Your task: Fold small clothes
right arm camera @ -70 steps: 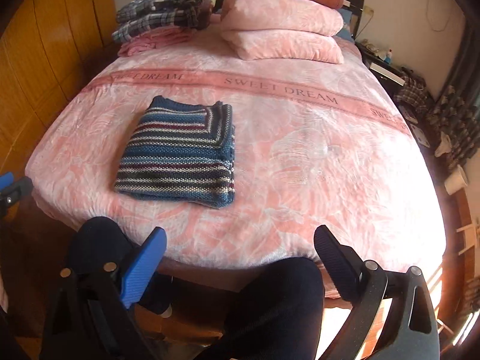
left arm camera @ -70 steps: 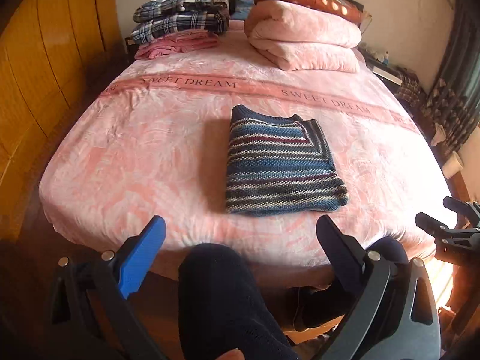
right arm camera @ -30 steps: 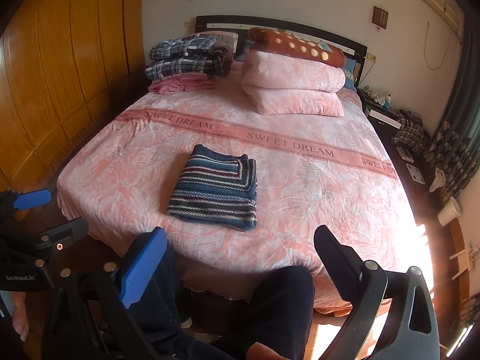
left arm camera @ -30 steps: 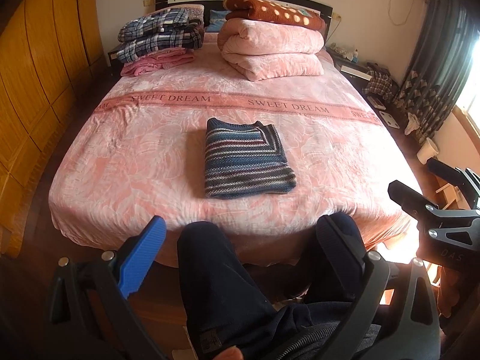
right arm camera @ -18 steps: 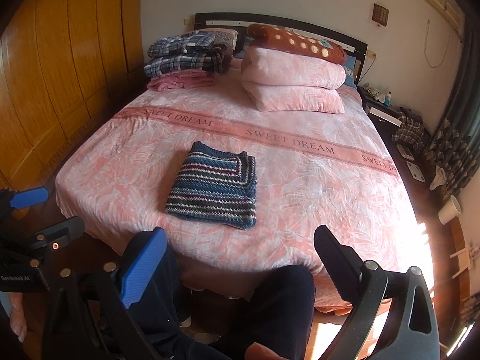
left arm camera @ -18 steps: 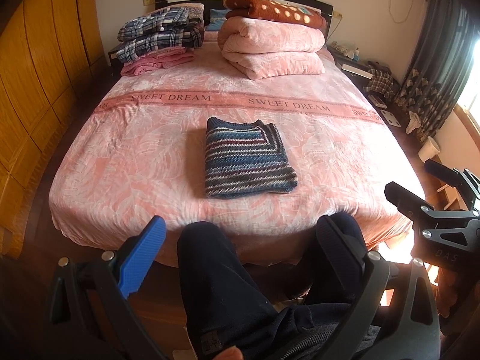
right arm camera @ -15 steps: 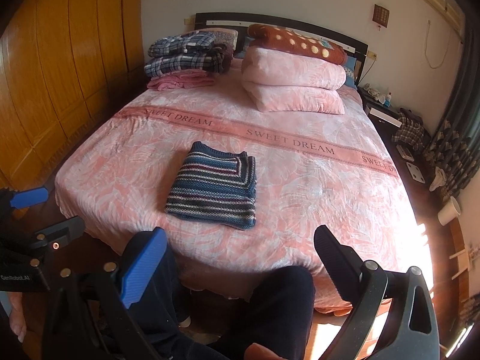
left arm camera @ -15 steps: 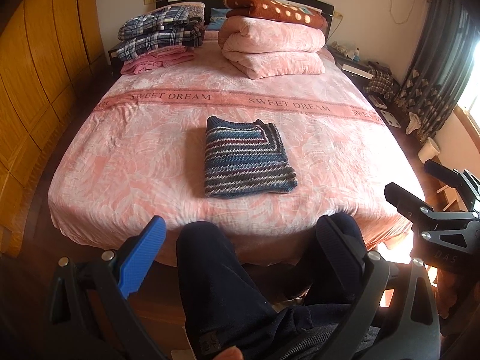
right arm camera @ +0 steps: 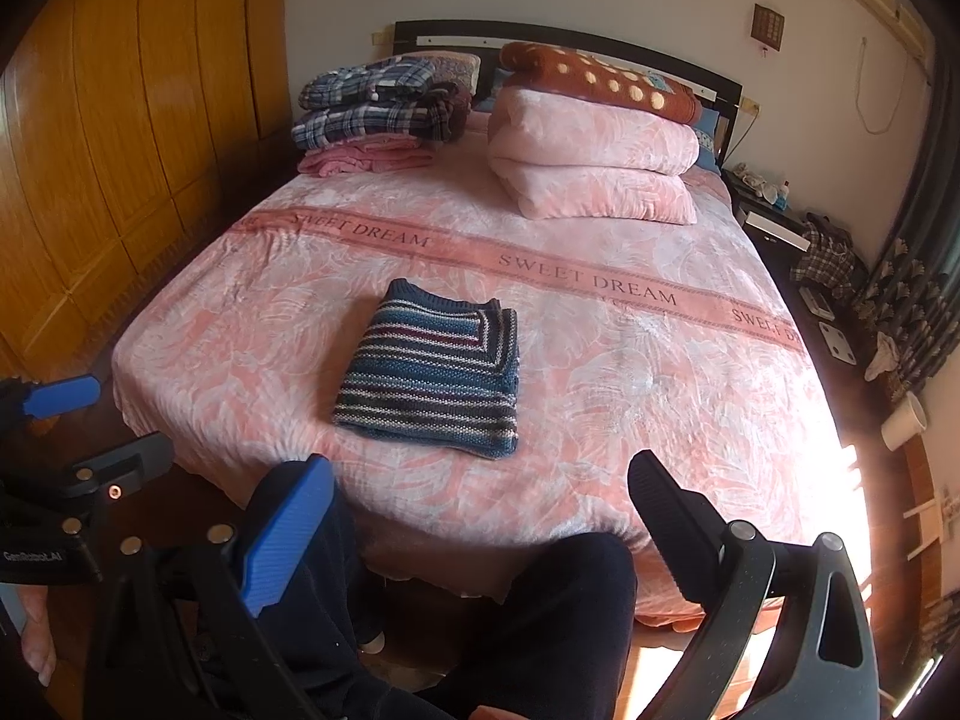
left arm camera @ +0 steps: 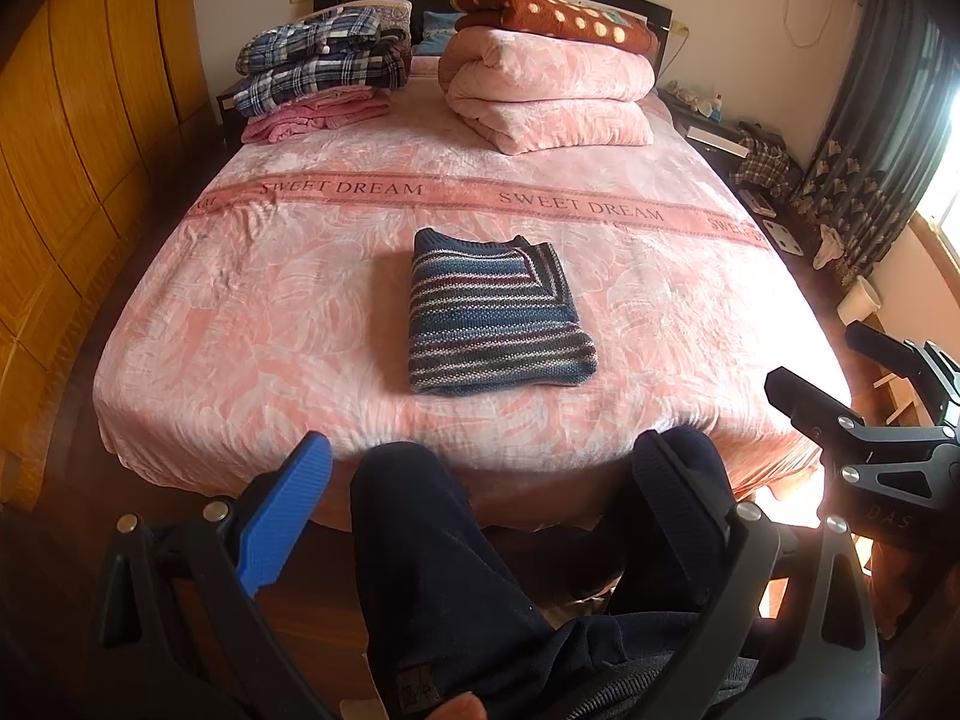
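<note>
A folded striped blue knit sweater (left arm camera: 492,312) (right arm camera: 435,375) lies flat near the middle of the pink bed (left arm camera: 270,312) (right arm camera: 660,372). My left gripper (left arm camera: 480,468) is open and empty, held back from the bed's foot above a person's dark-trousered legs (left arm camera: 456,570). My right gripper (right arm camera: 480,486) is likewise open and empty, off the bed's near edge. Each gripper shows at the side of the other's view: the right one (left arm camera: 852,384), the left one (right arm camera: 90,426). Neither touches the sweater.
Folded plaid and pink clothes (left arm camera: 318,78) (right arm camera: 378,114) are stacked at the head, left. Folded pink quilts under a brown dotted blanket (left arm camera: 552,78) (right arm camera: 594,150) sit beside them. Wooden wardrobe doors (right arm camera: 120,120) line the left; a nightstand (right arm camera: 774,216) and curtains (left arm camera: 870,120) stand right.
Since 2.3 s ago both grippers have pulled back and up from the bed, so the sweater looks smaller. Over the last second almost nothing has moved.
</note>
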`<state>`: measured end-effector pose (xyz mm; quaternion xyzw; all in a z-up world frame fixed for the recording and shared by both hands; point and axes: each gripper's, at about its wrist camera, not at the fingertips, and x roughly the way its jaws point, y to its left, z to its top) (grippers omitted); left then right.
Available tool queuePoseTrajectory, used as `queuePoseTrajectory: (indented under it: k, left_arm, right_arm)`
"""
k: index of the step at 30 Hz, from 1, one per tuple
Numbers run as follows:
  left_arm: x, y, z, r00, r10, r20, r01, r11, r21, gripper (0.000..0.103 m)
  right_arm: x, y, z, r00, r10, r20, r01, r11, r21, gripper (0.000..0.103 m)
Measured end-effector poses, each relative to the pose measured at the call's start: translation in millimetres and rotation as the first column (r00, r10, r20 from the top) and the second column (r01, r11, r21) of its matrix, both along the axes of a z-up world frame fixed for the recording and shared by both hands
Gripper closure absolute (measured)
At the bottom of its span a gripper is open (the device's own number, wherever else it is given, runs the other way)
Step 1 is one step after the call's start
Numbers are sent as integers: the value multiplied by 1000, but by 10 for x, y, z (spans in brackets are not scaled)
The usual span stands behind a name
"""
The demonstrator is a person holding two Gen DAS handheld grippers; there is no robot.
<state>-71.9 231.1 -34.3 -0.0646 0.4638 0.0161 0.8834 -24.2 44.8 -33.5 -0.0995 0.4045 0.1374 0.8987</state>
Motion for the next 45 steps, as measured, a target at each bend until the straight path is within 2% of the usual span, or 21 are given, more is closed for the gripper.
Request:
queuePoseTrajectory:
  k: [16, 45]
  left_arm:
    - [11, -42, -71, 1000, 1, 1, -1, 1000, -7, 3]
    - [-14, -88, -27, 1000, 6, 10, -6, 1000, -8, 3]
  right_arm:
    - [-18, 6, -53, 1000, -6, 12, 6, 1000, 16, 4]
    - [5, 2, -29, 1000, -18, 5, 18, 1000, 15, 4]
